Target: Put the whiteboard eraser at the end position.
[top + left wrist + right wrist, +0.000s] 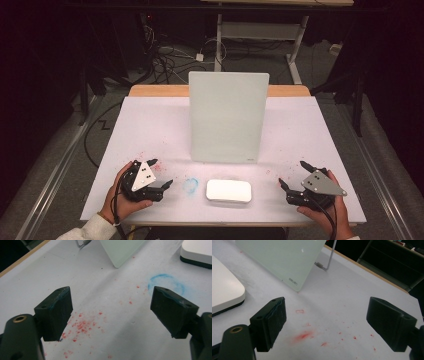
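Left claw (159, 173) and right claw (291, 173): both wide open, empty, resting on the counter (150, 125). Between them lies a white eraser block (229, 190), likely light, rigid, smooth-topped; best gripped across its narrow sides.

The table (150, 130) carries a plain white cover, with a strip of light wood showing along its far edge. Red speckles (81, 326) scatter over the white, and a red smear (303, 336) spreads among more red flecks. A faint blue ring (166, 283) is smudged on the cover. The upright board (227, 117) is pale, milky green, with small grey lettering at one corner. The eraser block (229, 190) is white on top over a dark base. Both the left gripper (161, 174) and the right gripper (292, 175) are black, each topped by a grey plate with dark dots. The floor is grey.
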Motion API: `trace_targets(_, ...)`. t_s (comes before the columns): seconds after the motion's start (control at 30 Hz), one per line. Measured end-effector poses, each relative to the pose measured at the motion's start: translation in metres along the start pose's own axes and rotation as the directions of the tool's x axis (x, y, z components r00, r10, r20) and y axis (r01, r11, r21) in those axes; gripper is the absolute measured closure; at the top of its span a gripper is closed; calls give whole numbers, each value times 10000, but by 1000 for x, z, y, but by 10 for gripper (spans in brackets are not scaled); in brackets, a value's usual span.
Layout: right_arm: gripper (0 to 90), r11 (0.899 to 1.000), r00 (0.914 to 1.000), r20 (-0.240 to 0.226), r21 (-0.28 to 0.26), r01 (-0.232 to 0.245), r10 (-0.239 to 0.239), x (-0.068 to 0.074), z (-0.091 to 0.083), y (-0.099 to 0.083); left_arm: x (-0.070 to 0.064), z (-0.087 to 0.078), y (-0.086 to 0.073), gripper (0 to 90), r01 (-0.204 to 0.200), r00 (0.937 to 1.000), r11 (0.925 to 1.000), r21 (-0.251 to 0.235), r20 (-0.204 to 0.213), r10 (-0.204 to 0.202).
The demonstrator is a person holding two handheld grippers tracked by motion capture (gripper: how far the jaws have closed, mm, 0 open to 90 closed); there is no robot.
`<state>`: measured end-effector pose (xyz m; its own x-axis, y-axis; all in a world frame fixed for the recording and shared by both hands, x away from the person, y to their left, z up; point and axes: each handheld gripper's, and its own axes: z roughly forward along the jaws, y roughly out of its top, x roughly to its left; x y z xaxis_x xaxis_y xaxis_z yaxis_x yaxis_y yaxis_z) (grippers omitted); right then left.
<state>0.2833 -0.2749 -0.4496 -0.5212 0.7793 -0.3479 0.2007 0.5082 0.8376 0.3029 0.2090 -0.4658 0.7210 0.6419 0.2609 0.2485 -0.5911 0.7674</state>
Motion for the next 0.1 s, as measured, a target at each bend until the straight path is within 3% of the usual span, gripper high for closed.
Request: trace_targets(0.1,169,10000,9999,40,1,97,-97,1,-1,1,1,1,0,173,-16,10000,10000,47,19,16)
